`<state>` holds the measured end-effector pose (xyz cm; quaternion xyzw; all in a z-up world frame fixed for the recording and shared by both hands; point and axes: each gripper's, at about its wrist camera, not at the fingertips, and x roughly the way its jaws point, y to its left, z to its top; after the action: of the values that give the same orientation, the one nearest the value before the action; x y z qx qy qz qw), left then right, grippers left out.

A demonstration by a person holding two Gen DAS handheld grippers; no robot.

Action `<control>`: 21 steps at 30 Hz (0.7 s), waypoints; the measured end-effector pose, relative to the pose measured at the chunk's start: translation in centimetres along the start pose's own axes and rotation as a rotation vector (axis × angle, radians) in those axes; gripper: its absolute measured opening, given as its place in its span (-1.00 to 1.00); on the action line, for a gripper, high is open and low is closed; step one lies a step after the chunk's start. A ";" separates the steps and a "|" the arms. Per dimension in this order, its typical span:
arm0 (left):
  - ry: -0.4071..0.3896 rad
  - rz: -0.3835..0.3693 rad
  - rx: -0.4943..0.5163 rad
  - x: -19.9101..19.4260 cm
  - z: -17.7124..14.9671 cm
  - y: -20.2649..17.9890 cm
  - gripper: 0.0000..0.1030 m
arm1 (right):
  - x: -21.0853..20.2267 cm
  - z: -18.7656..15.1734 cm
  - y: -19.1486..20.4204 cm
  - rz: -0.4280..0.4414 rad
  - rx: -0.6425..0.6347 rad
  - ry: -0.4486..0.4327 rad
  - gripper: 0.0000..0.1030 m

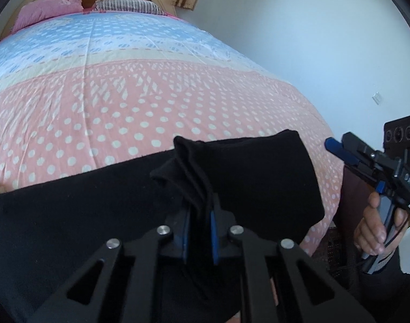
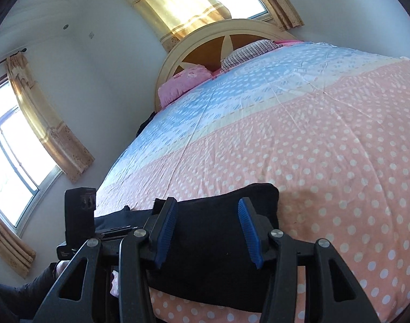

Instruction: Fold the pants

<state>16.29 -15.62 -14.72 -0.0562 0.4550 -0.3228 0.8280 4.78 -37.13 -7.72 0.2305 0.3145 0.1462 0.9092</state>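
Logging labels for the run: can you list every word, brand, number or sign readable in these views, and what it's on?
None can be read.
Pale marks on the left gripper's body: too small and blurred.
Black pants, bedspread and pillows: patterns only, no text.

Readable text: none | Labels, brands, numbers, signs: none legible | Small pale marking on the black plastic camera block [image 2: 80, 216] beside the bed: too small and blurred to read | Polka-dot pink and blue cotton bedspread [image 2: 312, 134]: pattern only, no lettering
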 end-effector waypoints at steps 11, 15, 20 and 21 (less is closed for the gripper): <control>-0.095 -0.002 -0.124 -6.6 -0.2 2.6 -0.76 | -0.3 -0.2 -1.5 -0.035 0.064 -0.036 -0.03; -0.096 0.023 -0.208 -7.8 -1.5 5.3 -0.76 | -0.1 -0.7 -0.1 -0.013 0.009 -0.020 -0.03; -0.086 0.045 -0.262 -7.5 -2.5 7.6 -0.76 | 0.4 -1.5 2.4 0.074 -0.093 0.019 -0.03; -0.082 0.050 -0.262 -7.2 -2.7 7.8 -0.76 | 0.6 -1.7 3.0 0.088 -0.113 0.033 -0.03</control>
<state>15.20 -4.75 -14.13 -0.1654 0.4604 -0.2373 0.8393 3.78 -33.79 -7.71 0.1899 0.3103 0.2075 0.9081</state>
